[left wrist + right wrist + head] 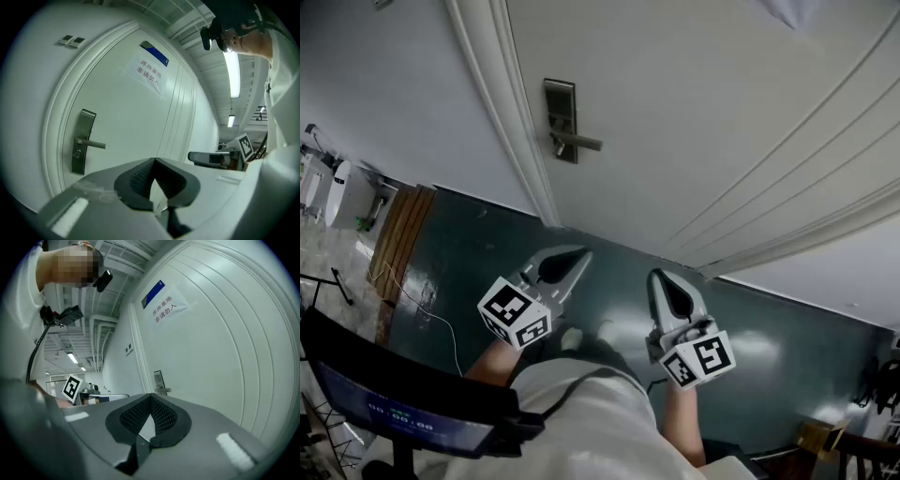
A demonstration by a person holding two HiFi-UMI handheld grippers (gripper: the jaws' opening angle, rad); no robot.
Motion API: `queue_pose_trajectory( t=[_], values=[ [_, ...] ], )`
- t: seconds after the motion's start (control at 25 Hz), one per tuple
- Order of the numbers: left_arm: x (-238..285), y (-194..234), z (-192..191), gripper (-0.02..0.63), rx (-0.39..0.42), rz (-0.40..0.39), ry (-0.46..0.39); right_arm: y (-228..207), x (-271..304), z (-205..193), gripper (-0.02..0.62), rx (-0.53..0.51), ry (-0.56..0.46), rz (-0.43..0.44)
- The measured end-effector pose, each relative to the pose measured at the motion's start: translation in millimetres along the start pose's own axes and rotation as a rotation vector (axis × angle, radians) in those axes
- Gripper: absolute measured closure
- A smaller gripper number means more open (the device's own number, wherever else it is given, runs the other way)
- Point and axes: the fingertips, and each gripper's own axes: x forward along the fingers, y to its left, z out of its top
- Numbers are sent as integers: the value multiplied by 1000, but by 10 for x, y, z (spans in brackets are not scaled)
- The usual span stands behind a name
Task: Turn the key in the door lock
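A broad white door (694, 112) with a smooth painted face and long raised mouldings fills most of the head view. Below it lies a dark green floor (487, 253), glossy enough to carry pale reflections. A rounded white frame (502, 112) runs down the door's latch side.

The left gripper (579, 256) and right gripper (660, 276) are grey, wedge-shaped plastic shells, each with a black-and-white marker cube at its rear. Both are held over the floor, side by side, pointing toward the door and well apart from it.

High on the door is a white paper notice (149, 71) under a blue strip. On the latch side is a tall, narrow plate of brushed metal (560, 98) with a straight metal lever (581, 142) jutting from it. Just under the lever is a small fitting (77, 151); whether it is the key is too small to tell.

The black ribbed pads of the left gripper (140, 176) meet at their tips with nothing between them. The right gripper's pads (136, 416) are likewise closed and empty.
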Motion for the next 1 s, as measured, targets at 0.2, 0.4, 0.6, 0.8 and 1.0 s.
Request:
queue_pose_trajectory(
  t=[0.2, 0.4, 0.6, 0.8, 1.0],
  values=[
    [-170, -168, 16, 600, 4, -3, -25, 206, -111, -52, 589, -14, 12, 21],
    [-250, -218, 45, 600, -2, 38, -50, 192, -186, -48, 589, -29, 23, 49],
    [-175, -305, 70, 600, 4, 59, -60, 100, -250, 29, 589, -38, 7, 78],
    [-69, -392, 72, 600, 4, 85, -73, -49, -328, 46, 589, -41, 6, 98],
    [-24, -439, 1, 600, 2, 124, -68, -178, -417, -18, 589, -37, 25, 114]
  ],
)
